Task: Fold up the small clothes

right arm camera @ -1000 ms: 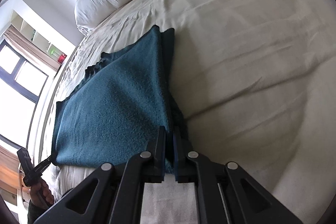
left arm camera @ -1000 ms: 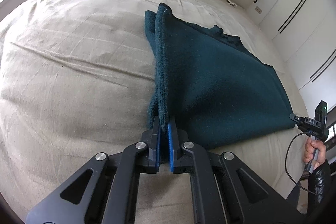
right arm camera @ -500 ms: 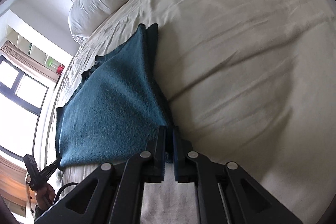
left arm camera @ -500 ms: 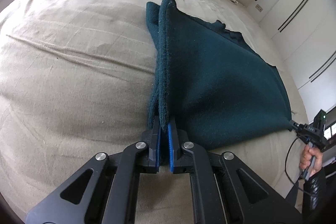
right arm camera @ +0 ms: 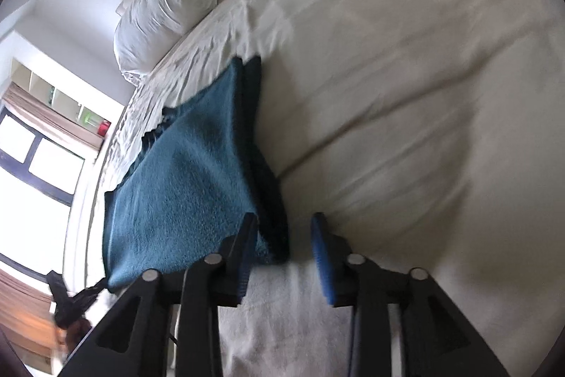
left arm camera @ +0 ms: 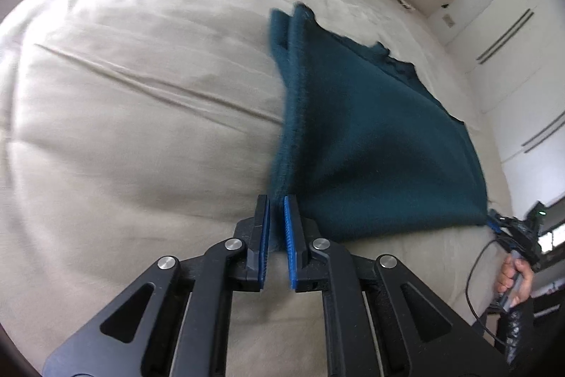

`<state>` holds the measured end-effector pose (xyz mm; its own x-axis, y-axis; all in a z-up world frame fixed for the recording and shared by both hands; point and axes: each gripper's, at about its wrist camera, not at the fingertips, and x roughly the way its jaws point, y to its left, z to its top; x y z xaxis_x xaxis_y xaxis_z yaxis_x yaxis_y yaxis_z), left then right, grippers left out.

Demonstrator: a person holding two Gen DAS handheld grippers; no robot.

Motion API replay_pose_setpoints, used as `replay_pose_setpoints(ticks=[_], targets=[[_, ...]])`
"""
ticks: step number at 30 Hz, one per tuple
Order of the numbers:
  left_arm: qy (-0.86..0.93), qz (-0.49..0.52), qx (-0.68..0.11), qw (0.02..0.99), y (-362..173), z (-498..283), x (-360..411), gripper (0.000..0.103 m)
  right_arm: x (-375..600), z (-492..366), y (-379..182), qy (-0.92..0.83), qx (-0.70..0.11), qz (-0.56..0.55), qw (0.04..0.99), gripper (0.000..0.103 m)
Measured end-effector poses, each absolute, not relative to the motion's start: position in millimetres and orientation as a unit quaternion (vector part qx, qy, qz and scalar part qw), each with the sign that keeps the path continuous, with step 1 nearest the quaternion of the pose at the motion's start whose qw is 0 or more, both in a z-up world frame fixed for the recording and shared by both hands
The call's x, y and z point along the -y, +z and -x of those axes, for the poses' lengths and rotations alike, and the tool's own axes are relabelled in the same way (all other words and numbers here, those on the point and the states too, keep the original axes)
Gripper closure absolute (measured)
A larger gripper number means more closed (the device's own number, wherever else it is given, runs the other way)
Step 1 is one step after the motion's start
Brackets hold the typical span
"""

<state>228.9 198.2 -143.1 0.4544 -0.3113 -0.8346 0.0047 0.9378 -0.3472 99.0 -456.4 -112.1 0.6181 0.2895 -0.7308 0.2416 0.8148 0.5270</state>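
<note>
Both views motion-blurred; the dark gap between the layers at the teal blanket's [left arm camera: 370, 143] folded edge is hard to read. Far ragged edge partly hidden behind the top layer.

Surface: bed [left arm camera: 141, 129] with creased beige sheet, white pillows [right arm camera: 166, 20] at the padded headboard, white wardrobe doors [left arm camera: 522, 59] on one side, window [right arm camera: 31, 161] and shelf nook on the other.

Blanket lies folded on the bed, near corners toward the tongs.

Left tongs [left arm camera: 277, 232]: narrow slit between the blue pads, blanket corner in it, pads still nipping the fabric.

Right tongs [right arm camera: 284, 253]: jaws have just been opening, now clearly spread; blanket corner lies against the left finger [right arm camera: 247, 246], the other pad clear of it. No grip.
</note>
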Motion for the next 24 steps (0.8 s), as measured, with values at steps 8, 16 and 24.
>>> replay_pose_setpoints(ticks=[8,16,24], targets=[[-0.089,0.105,-0.443,0.886,-89,-257,-171,0.095,415,-143,-56,0.076,-0.394,-0.25,0.881,0.066],[-0.114,0.02,-0.45,0.885,-125,-355,-70,0.095,332,-257,-99,0.214,-0.428,-0.32,0.818,0.067],[-0.104,0.038,-0.473,0.874,-169,-404,-72,0.095,361,-290,-142,0.174,-0.4,-0.418,0.797,0.076]])
